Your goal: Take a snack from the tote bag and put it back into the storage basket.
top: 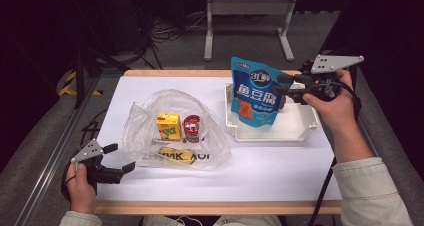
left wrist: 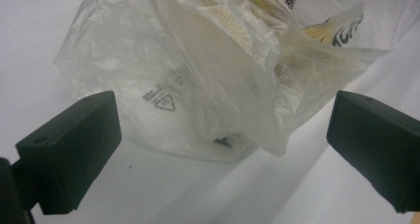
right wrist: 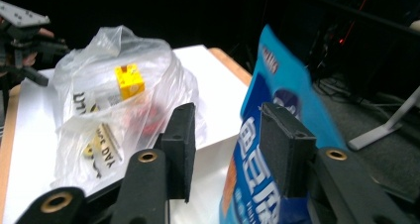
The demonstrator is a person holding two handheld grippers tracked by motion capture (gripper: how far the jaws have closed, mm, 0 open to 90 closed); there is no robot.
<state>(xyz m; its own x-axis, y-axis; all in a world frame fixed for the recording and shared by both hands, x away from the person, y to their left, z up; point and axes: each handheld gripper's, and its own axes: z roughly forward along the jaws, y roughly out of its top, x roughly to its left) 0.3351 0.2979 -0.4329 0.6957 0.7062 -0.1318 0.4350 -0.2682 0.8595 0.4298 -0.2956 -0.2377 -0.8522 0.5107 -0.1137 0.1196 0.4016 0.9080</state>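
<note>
A blue snack pouch (top: pixel 252 93) stands upright in a white tray (top: pixel 272 134) at the table's right. My right gripper (top: pixel 281 85) reaches in from the right at the pouch's edge. In the right gripper view the pouch (right wrist: pixel 280 80) leans on the right pad (right wrist: pixel 287 149), while bare table shows between it and the left pad, so the right gripper (right wrist: pixel 228 130) is open. A clear plastic bag (top: pixel 175 131) lies mid-table, holding a yellow carton (top: pixel 168 126), a red can (top: pixel 191 128) and a yellow item. My left gripper (top: pixel 122 157) rests open at the bag's near left corner (left wrist: pixel 198 85).
The white sheet covers a wooden table (top: pixel 220 207) with open room in front of the tray. A metal stand (top: pixel 247 21) and cables lie on the dark floor behind. A grey rail (top: pixel 55 151) runs along the table's left side.
</note>
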